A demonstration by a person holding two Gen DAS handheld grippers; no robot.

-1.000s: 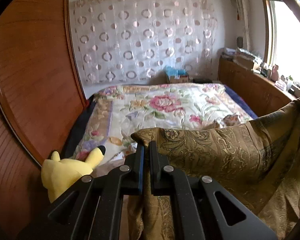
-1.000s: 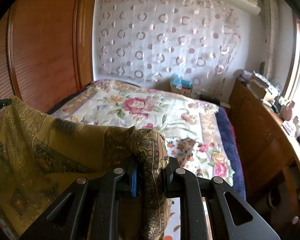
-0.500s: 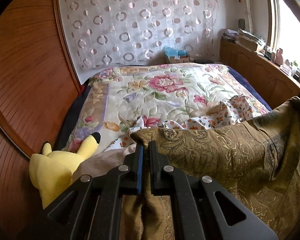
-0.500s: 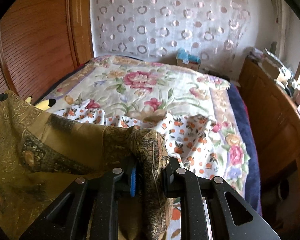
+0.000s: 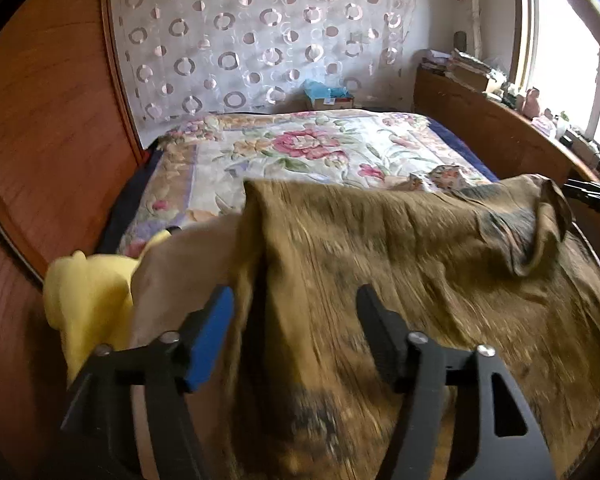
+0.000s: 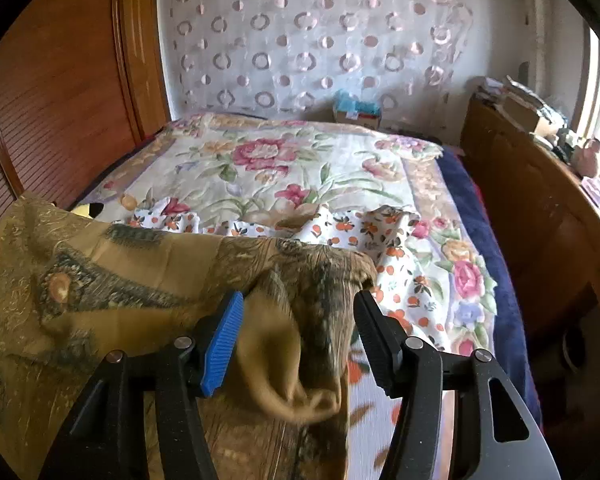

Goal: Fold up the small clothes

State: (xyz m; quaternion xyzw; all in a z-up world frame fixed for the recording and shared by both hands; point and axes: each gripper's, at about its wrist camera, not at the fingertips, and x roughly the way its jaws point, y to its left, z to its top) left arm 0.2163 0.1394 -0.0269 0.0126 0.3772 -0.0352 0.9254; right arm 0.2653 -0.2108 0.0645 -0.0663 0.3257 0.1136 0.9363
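An olive-gold patterned garment (image 5: pixel 400 264) lies spread across the near end of the bed. My left gripper (image 5: pixel 296 304) has its jaws opening, and the garment's left corner hangs loose between them, blurred and touching neither pad. In the right wrist view the same garment (image 6: pixel 112 280) stretches to the left. My right gripper (image 6: pixel 300 312) is opening too, with the bunched right corner slipping free in the gap between the pads.
A floral quilt (image 6: pixel 284 168) covers the bed. A white cloth with orange print (image 6: pixel 364 232) lies crumpled beyond the garment. A yellow plush toy (image 5: pixel 88 292) sits at the left by the wooden wardrobe (image 5: pixel 48 128). A wooden cabinet (image 6: pixel 540 216) runs along the right.
Both grippers were shut on the garment's top corners and held it up. They sank toward the bed, then their jaws parted and the cloth dropped free.
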